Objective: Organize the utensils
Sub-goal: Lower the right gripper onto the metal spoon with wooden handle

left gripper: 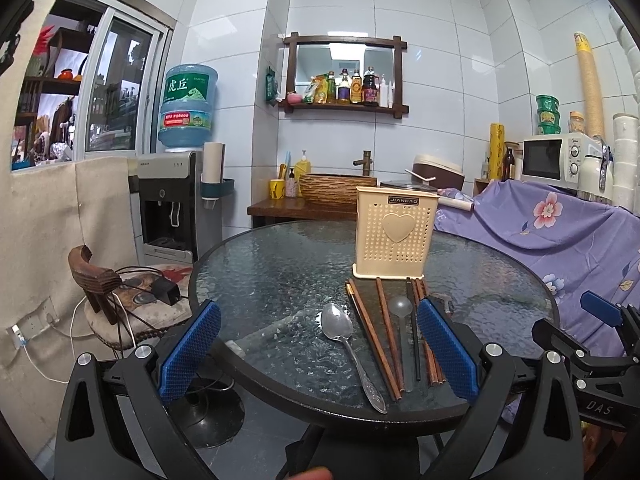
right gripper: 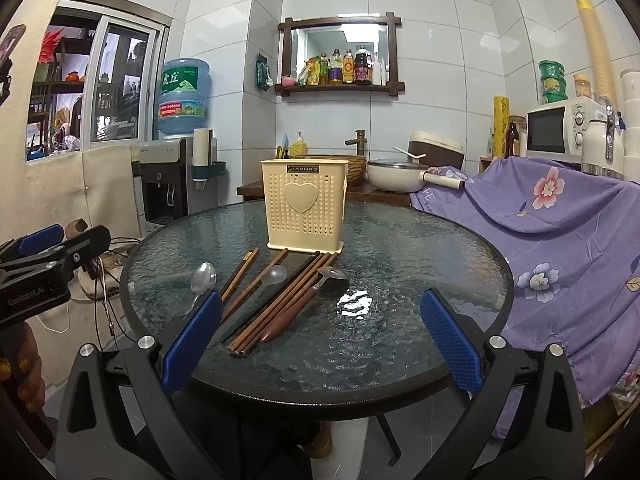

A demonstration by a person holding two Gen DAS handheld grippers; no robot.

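Utensils [left gripper: 384, 336] lie on the table beyond both wide-spread, level grippers [left gripper: 318, 348] [right gripper: 320, 336].

Even, perhaps overhead light; table [right gripper: 360, 304] glare; fisheye-bowed edges.

Utensils [right gripper: 276, 296] before cream holder [right gripper: 304, 210] on glass table [right gripper: 400, 272] (jaws apparently wide, empty).

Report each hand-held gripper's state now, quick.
Left hand-held gripper: open, holding nothing.
Right hand-held gripper: open, holding nothing.
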